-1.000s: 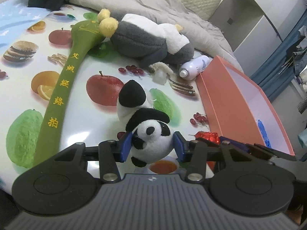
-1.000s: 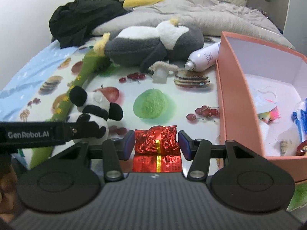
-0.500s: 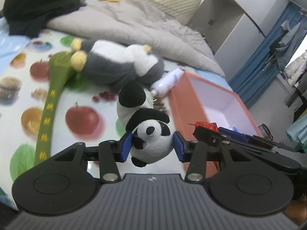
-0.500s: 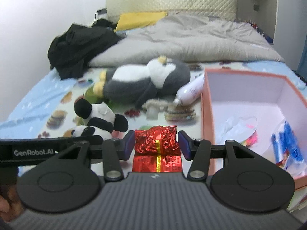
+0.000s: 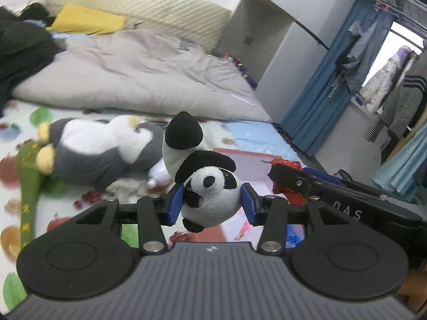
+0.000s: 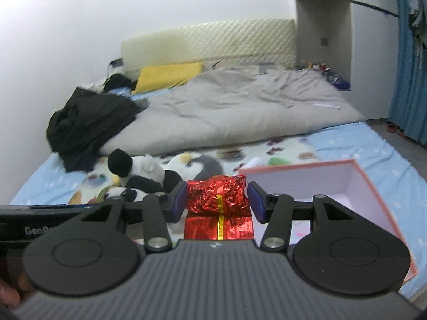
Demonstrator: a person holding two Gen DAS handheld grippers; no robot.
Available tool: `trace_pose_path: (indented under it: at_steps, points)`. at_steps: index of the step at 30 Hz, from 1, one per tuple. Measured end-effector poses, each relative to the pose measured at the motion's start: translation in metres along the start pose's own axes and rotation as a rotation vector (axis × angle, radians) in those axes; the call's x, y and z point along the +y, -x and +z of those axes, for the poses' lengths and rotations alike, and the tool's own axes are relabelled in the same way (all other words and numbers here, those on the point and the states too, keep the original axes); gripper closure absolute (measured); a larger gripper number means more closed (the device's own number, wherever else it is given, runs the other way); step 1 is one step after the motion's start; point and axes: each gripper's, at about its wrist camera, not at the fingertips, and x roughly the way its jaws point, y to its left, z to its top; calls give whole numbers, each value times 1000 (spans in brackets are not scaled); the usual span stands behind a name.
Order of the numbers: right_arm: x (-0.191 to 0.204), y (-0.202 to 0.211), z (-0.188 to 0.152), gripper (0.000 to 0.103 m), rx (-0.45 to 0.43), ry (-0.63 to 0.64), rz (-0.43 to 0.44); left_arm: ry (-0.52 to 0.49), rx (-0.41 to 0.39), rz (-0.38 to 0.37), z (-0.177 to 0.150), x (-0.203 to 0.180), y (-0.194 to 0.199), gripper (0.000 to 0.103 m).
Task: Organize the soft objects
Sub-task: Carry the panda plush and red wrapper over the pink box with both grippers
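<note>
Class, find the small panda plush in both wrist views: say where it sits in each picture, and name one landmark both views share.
Left wrist view: the panda plush is at centre, head clamped between the left gripper pads.
Right wrist view: the panda plush is left of centre, beside the red foil packet in the right gripper.
Shared landmark: the grey duvet.

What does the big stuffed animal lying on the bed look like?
Find the rumpled grey duvet; on the fruit-print sheet in front of it lies the big plush toy. It is grey and white with yellow feet, far larger than the black-and-white panda.
</note>
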Motion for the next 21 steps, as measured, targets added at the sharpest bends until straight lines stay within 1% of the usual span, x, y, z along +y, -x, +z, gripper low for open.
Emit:
trace_pose_path:
  at_steps: [4,9,13,15,21]
  points:
    - [-27,2,8,50,-15,-30,-52,-38,22,-37,13,-23,-19,51]
    - [-63,-9,9,50,2,-66,-115,-70,73,-81,21,-47,-61,51]
    - [-93,-28,1,50,49,-111,-157,-88,139,-102,19,-60,-107,51]
    - [-106,-37,-6,50,75,-127,-173,-95,184,-106,15,-65,-133,51]
    - [-142,-74,-37,50,203,-181,-201,-112,307,-103,-1,-67,-203,50]
